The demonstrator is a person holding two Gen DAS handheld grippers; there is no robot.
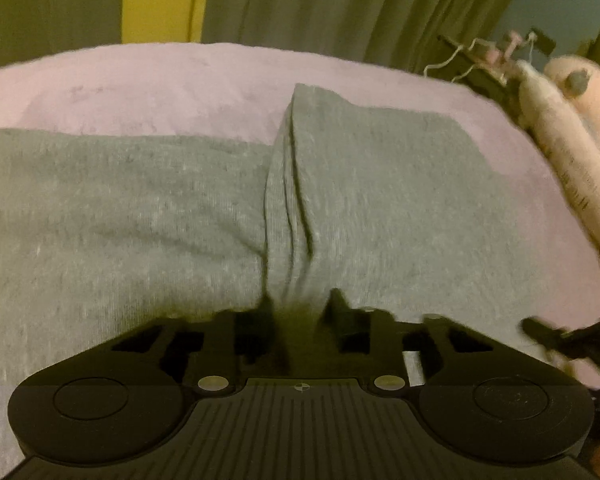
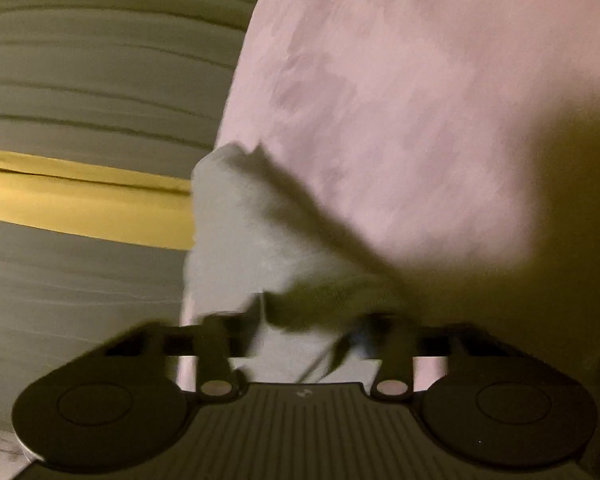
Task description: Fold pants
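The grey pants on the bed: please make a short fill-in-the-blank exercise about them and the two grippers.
1. The pants lie on a bed cover whose colour is ____.
2. The left gripper is closed on a fold of the ____.
3. Behind the bed hangs a curtain, and beside it runs a stripe of ____ colour.
4. The right gripper has grey ____ between its fingers.

Missing words: pink; pants; yellow; cloth

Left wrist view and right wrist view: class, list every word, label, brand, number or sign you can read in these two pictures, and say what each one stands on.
No text can be read in either view.
Long cream pillow: dark print runs along it, too blurred to read.
Left claw body: a small round target mark, no letters.
Right claw body: a small pale mark, too blurred to read.
Grey pants, pink blanket, curtains: none.
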